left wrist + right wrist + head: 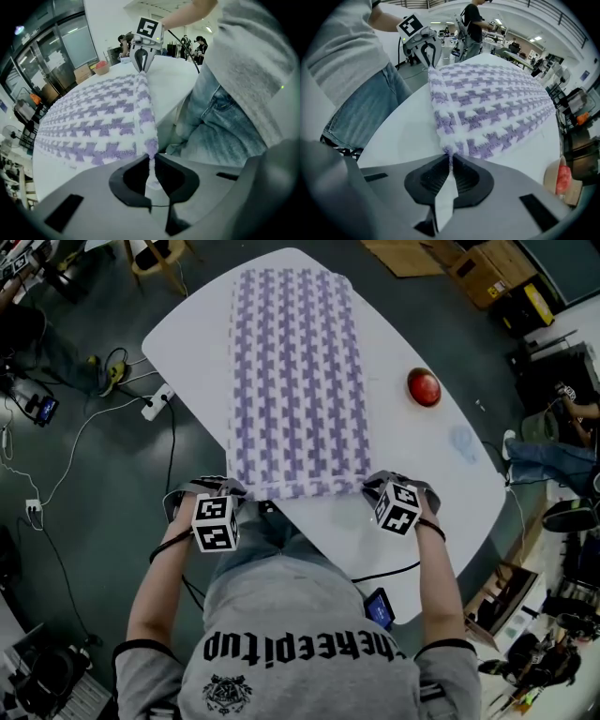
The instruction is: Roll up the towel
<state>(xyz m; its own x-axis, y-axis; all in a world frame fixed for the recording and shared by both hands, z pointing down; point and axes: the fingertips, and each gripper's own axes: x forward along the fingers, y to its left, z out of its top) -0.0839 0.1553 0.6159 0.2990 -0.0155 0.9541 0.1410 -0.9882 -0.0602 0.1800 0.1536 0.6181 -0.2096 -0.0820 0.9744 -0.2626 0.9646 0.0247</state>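
Two grippers are recorded at the near edge of the purple-and-white checked towel (pixel 295 381), which is spread flat and lengthwise on a white oval table (pixel 187 343).

- Left gripper (pixel 151 161): jaws pinched together on the towel's near left corner.
- Right gripper (pixel 450 163): jaws likewise clamped, on the near right corner.
- Red round object (pixel 424 387): set on the table to the right of the towel, well apart from it. Its kind cannot be determined.
- Faint bluish mark (pixel 462 442): noted on the tabletop nearer the right rim.
- White power strip (pixel 157 404): lying on the dark floor at the left, with cables attached.
- Cardboard boxes (pixel 487 268): stacked beyond the table's far right.

In the head view both gripped corners are covered by the gripper bodies. The table's near rim is partly hidden by the person's torso.
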